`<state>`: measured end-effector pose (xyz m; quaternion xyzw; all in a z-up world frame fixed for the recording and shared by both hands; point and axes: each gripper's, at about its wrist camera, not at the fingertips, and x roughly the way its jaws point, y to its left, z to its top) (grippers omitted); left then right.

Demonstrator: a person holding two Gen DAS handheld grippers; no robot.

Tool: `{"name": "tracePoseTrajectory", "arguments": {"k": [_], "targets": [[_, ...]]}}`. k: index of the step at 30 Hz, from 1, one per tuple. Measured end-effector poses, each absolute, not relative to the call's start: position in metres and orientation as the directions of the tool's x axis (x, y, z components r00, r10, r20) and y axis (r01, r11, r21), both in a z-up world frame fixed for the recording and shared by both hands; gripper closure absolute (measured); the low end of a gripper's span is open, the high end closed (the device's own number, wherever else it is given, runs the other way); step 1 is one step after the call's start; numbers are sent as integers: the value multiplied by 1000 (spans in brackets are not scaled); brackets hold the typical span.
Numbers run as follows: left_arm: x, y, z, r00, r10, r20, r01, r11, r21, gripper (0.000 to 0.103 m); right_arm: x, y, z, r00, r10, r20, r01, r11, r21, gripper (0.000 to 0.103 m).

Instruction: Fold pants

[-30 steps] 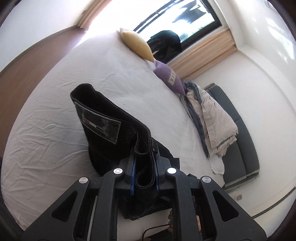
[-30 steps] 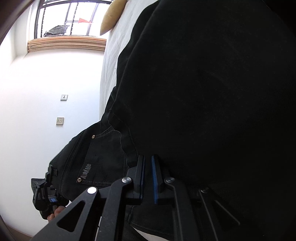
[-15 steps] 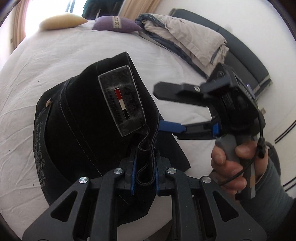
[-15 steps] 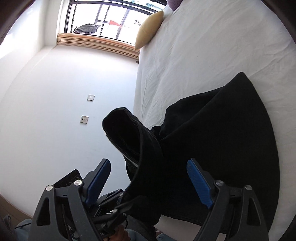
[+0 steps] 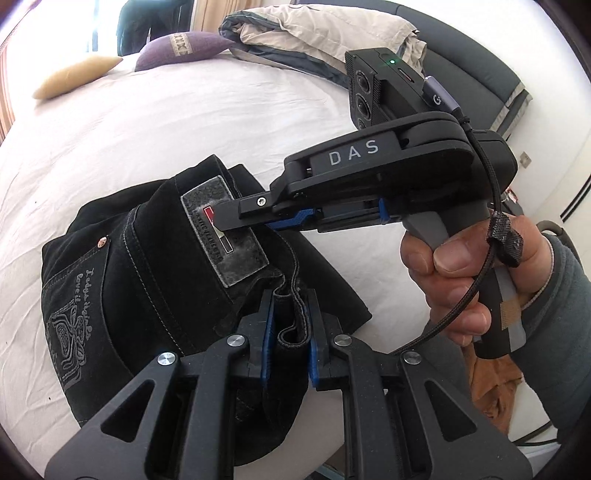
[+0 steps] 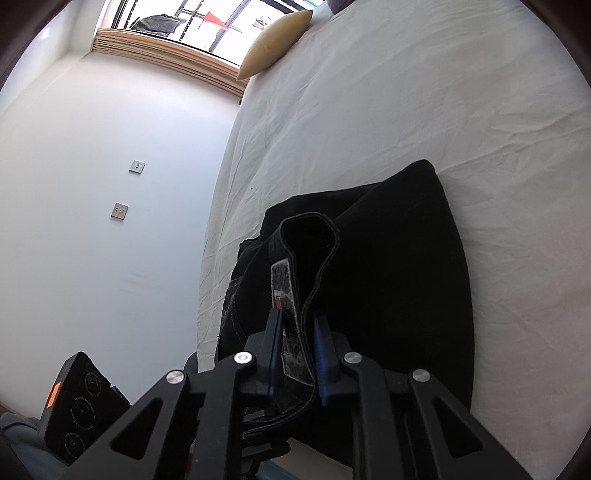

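The black pants lie in a bunched heap on the white bed sheet, in the lower left of the left wrist view and near the bed's edge; in the right wrist view this edge runs from the yellow pillow at the top down to the lower centre, with the white wall on its left side. A wide part of the sheet is bare above and to the left of the pants in the left wrist view, and above and to the right of them in the right wrist view. The waistband stands up from the heap as a folded loop. The left gripper is clamped on the doubled waistband edge at the bottom centre. The right gripper has its blue pads closed on the waistband just at the grey leather patch. This patch carries a small red and white mark; its writing is too small to read. The back pocket has grey embroidery with script that I cannot read. On the right gripper's body the letters "DAS" are printed. A purple cushion and a beige blanket lie at the top.
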<state>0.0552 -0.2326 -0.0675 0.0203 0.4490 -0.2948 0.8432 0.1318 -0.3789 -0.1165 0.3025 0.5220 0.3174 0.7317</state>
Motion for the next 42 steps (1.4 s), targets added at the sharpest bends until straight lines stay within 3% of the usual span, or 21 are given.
{"name": "tracePoseTrajectory", "arguments": {"k": [7, 15, 17, 22, 25, 28, 30, 32, 36, 41, 42], "targets": [[61, -269, -66, 437, -503, -746, 561, 800, -212, 90, 143, -396, -109, 291, 764, -575, -151, 631, 761, 87], [76, -304, -118, 381, -483, -788, 575, 791, -207, 90, 149, -411, -148, 283, 740, -610, -71, 651, 756, 87], [78, -300, -123, 367, -499, -785, 564, 791, -239, 88, 146, -416, -154, 306, 727, -615, -48, 657, 753, 93], [81, -267, -106, 315, -574, -756, 532, 766, -360, 88, 140, -446, -171, 353, 698, -623, 55, 649, 759, 95], [69, -235, -77, 356, -635, -686, 534, 741, -408, 88, 130, -456, -154, 417, 706, -572, 32, 618, 786, 95], [65, -204, -62, 380, -664, -644, 514, 731, -450, 88, 126, -448, -130, 424, 710, -563, -16, 627, 779, 87], [68, -186, -63, 419, -636, -648, 487, 760, -431, 88, 125, -433, -115, 394, 705, -590, -71, 663, 745, 79], [75, -167, -66, 440, -610, -659, 439, 787, -435, 88, 123, -417, -104, 364, 700, -614, -110, 687, 718, 78], [101, -109, -75, 496, -541, -679, 341, 840, -421, 88, 111, -383, -88, 313, 779, -543, -214, 615, 759, 78], [125, -74, -119, 503, -485, -716, 267, 875, -405, 88, 107, -348, -129, 203, 765, -612, -198, 644, 739, 77], [128, -78, -131, 487, -490, -723, 260, 871, -416, 88, 108, -350, -143, 198, 733, -651, -166, 680, 714, 85]]}}
